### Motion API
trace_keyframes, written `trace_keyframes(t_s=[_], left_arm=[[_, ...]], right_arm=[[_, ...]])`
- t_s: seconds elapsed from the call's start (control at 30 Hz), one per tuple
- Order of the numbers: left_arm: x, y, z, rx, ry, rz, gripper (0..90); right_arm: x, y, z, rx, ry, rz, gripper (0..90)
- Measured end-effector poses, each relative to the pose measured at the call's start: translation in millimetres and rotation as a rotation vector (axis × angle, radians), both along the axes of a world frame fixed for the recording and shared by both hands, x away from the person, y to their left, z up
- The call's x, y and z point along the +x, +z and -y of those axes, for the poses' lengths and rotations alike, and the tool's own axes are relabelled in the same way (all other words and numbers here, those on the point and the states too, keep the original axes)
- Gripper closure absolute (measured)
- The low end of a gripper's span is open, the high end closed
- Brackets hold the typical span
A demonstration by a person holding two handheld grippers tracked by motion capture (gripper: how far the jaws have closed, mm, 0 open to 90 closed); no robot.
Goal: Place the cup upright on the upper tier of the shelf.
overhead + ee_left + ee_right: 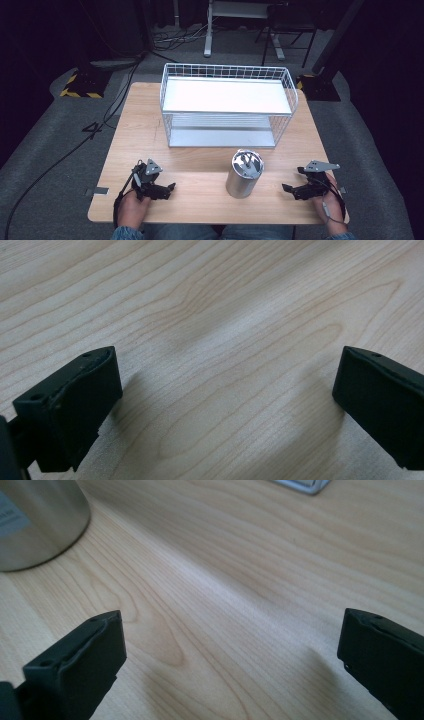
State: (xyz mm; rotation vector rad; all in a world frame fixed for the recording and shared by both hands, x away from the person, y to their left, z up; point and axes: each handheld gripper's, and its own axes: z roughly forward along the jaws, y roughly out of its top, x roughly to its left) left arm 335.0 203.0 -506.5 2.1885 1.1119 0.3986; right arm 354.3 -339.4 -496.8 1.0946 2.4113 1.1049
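Room: dark space with a grey carpeted floor (45,150), black cables running across it, and metal stand legs behind the table.
Tabletop: light wood-grain tabletop (145,125), squarish, with bare wood along the near edge.
Wire rack: white two-tier wire shelf rack (227,102) at the far middle of the tabletop, both shelves bare; one corner of its base shows at the top of the right gripper view (302,485).
Metal canister: cylindrical brushed-steel canister (244,174), upright, just in front of the rack and near the middle of the tabletop, between the two grippers but nearer the right one; its lower wall shows at the upper left of the right gripper view (35,522).
Left gripper: left gripper (162,189) held low over the near-left tabletop, pointing toward the canister; jaws wide apart with bare wood between them (227,400).
Right gripper: right gripper (292,189) at the near right, pointing left toward the canister and clear of it; jaws wide apart, holding nothing (232,655).
Hands: the person's left hand (131,207) and right hand (331,212) grip the handles from the bottom edge.
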Motion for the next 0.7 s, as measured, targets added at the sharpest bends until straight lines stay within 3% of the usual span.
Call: trace_keyframes(t_s=[0.27,0.7], left_arm=[[0.3,0.1,-0.2,0.002,0.005,0.001,0.0],[0.3,0.0,-0.2,0.001,0.007,0.001,0.0]], right_arm=[[-13.3,28.5,-0.1,0.074,0.054,0.092,0.0],[-26.0,58.3,-4.9,0.186,0.112,0.099,0.0]])
